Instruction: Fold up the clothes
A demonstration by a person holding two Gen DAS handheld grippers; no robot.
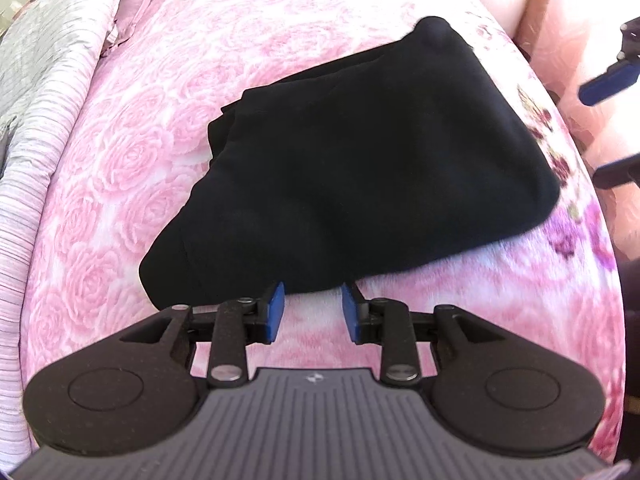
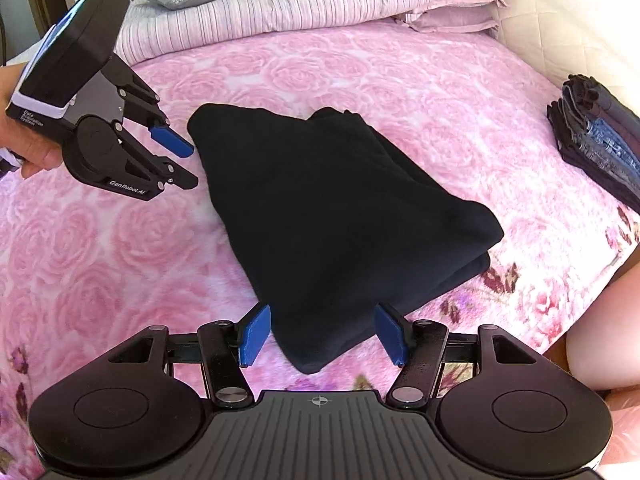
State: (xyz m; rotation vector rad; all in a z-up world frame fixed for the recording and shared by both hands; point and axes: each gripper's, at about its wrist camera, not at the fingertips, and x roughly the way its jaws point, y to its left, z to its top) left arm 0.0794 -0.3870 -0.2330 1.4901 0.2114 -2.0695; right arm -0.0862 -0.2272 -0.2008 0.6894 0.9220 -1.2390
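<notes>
While the folded black garment [image 2: 340,216] lies on the pink rose-patterned blanket [image 2: 360,72], both left gripper [image 1: 312,312] and right gripper [image 2: 322,334] hang spread and empty — a one-layer pinch could undo the fold.

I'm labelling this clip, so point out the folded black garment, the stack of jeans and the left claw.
folded black garment [image 2: 336,208]: right wrist view, middle of its top layer.
stack of jeans [image 2: 600,148]: right wrist view, folded edges of the pile.
left claw [image 2: 182,162]: right wrist view, gap between its open fingertips.
</notes>
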